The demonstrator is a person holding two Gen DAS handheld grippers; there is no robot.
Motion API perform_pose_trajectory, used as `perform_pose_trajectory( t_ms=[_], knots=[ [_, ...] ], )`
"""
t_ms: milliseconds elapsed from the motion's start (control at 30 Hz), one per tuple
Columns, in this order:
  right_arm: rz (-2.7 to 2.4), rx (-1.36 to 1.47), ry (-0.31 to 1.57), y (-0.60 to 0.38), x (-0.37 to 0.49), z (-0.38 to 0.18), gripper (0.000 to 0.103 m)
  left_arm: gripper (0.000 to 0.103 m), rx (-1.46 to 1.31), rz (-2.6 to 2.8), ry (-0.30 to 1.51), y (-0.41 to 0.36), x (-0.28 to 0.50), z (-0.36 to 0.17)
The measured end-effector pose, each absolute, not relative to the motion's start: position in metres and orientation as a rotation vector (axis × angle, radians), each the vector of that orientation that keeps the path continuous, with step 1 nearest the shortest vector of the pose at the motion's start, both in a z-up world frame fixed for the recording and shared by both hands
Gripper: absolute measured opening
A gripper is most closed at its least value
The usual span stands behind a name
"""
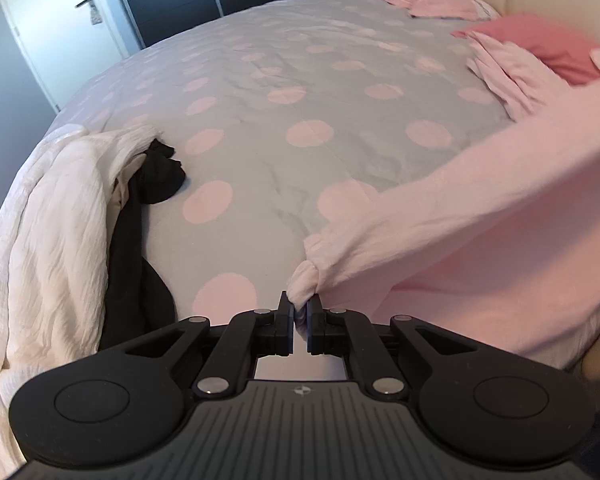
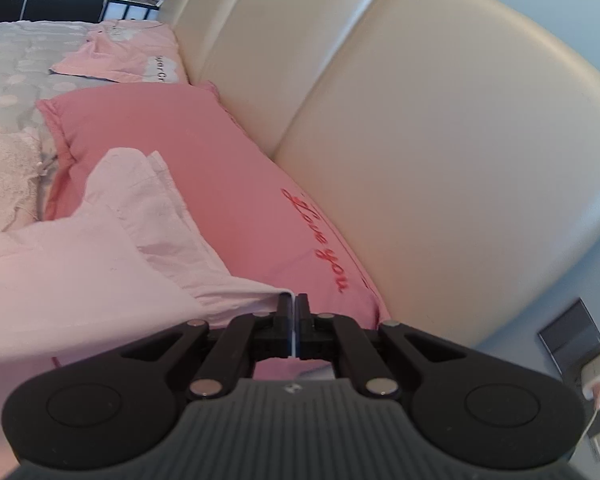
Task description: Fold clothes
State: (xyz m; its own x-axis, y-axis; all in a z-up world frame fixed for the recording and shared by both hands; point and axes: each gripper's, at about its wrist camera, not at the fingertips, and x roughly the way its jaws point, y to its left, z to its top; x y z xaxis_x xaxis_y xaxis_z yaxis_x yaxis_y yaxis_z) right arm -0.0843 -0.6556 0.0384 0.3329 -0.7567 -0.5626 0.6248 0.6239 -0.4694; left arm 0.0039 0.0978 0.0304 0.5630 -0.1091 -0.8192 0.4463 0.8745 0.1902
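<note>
Both the left gripper (image 1: 300, 308) and right gripper (image 2: 293, 306) pinch the light, floppy pale pink garment (image 1: 480, 240) by bunched edges at lower centre, probably sagging between them.

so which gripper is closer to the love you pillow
Right. The right gripper hangs just in front of the pink pillow; the left gripper sits far down the bed, pillow distant.

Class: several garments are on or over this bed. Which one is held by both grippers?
The pale pink garment: the left gripper pinches its bunched end, the right gripper its edge. The white garment and black garment lie untouched.
</note>
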Motion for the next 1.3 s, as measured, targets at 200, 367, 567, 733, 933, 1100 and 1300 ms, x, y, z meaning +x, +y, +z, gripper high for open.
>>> perform_pose_trajectory(
  t_ms=[200,367,567,733,933,1100,1300],
  knots=[
    [-0.972,-0.19,0.892,-0.668,-0.09,0.025,0.001,0.002,0.474,-0.408,0.945,0.09,-0.017,0.018],
    [-1.009,-0.129,0.903,-0.678,-0.096,0.019,0.002,0.002,0.575,-0.465,0.973,0.072,-0.03,0.0],
    [-0.966,-0.115,0.948,-0.674,-0.088,0.016,0.02,0.007,0.581,-0.557,1.064,0.069,-0.034,-0.012],
    [-0.899,-0.167,0.901,-0.651,-0.086,0.037,0.032,0.018,0.447,-0.593,1.082,0.084,-0.027,0.006],
    [-0.66,-0.239,0.8,-0.571,-0.05,0.072,0.032,0.037,0.299,-0.688,1.097,0.094,-0.012,0.022],
    [-0.294,-0.271,0.733,-0.456,-0.003,0.086,0.037,0.041,0.223,-0.7,1.101,0.103,-0.005,0.023],
    [0.101,-0.259,0.704,-0.314,0.034,0.069,0.037,0.041,0.149,-0.61,1.113,0.121,0.007,0.01]
  ],
)
